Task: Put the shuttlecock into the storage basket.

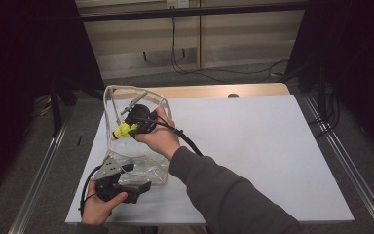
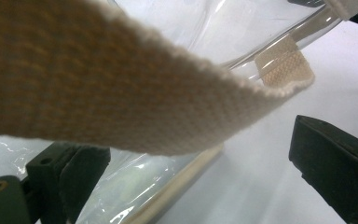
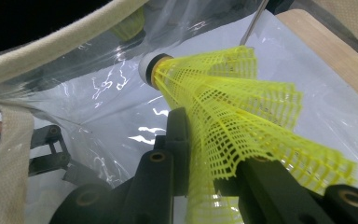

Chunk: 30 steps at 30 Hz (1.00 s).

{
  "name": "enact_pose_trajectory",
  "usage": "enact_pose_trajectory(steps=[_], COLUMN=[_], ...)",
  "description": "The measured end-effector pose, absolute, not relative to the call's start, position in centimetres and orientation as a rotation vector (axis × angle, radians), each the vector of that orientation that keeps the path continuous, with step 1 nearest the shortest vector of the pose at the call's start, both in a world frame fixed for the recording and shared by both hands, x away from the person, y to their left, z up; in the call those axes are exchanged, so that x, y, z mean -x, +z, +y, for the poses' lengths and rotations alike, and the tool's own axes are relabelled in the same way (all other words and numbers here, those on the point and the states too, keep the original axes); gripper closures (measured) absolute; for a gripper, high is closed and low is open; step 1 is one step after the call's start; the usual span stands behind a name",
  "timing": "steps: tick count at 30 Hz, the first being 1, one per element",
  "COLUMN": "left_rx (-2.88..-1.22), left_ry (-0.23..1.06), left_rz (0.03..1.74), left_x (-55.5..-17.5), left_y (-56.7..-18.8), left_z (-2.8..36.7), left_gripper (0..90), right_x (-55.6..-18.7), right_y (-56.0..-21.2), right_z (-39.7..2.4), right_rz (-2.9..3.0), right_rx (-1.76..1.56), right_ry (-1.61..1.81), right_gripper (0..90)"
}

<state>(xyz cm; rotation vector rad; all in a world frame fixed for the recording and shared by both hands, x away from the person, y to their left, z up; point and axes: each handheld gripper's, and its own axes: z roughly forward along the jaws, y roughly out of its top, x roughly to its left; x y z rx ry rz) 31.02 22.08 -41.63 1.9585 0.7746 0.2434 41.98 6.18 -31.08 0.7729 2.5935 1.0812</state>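
Shuttlecock (image 3: 242, 121), a yellow plastic-mesh one with a white cork, sits pinched by its skirt between the jaws of the right gripper (image 3: 209, 158), cork pointing away toward the mouth of a clear plastic tote bag (image 1: 141, 163). In the high view the right gripper (image 1: 136, 123) hovers over the far left part of the white table (image 1: 253, 146), right at the bag's upper opening, with a yellow tip (image 1: 121, 130) showing at its nose.

The left gripper (image 1: 126, 183) lies near the table's near left edge, at the bag's lower end. In its own view the jaws stand wide apart, with a cream webbing handle (image 2: 121, 93) hanging loose across them and nothing pressed between the pads.

The step in hand looks like dropping the shuttlecock into the bag. To do it well, the opening must stay wide, so the left gripper would best take the handle or rim and hold it taut. The right should go in cork first, clear of the strap (image 3: 51, 42), and let go only once the skirt is past the rim; the mesh is soft, so a light squeeze is enough.
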Motion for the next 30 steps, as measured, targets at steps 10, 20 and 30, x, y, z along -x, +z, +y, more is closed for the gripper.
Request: enact_pose_trajectory(steps=[10,20,30], left_rx=[-1.956,-1.955,-1.952], left_ry=[0.247,0.248,0.247], left_rz=[0.774,0.773,0.772], left_x=[-31.0,-31.0,-30.9], left_y=[-41.6,-41.6,-41.6], left_z=[22.1,22.1,22.1], left_gripper=[5.1,5.2,5.4], right_x=[-41.7,-41.8,-41.9], right_y=[-31.1,-31.6,-32.1], right_z=[6.9,7.2,7.2], right_rz=[2.593,2.596,2.601], right_rx=[-0.764,-0.780,-0.784], right_ry=[1.097,1.101,1.092], right_gripper=[79.2,79.1,79.1])
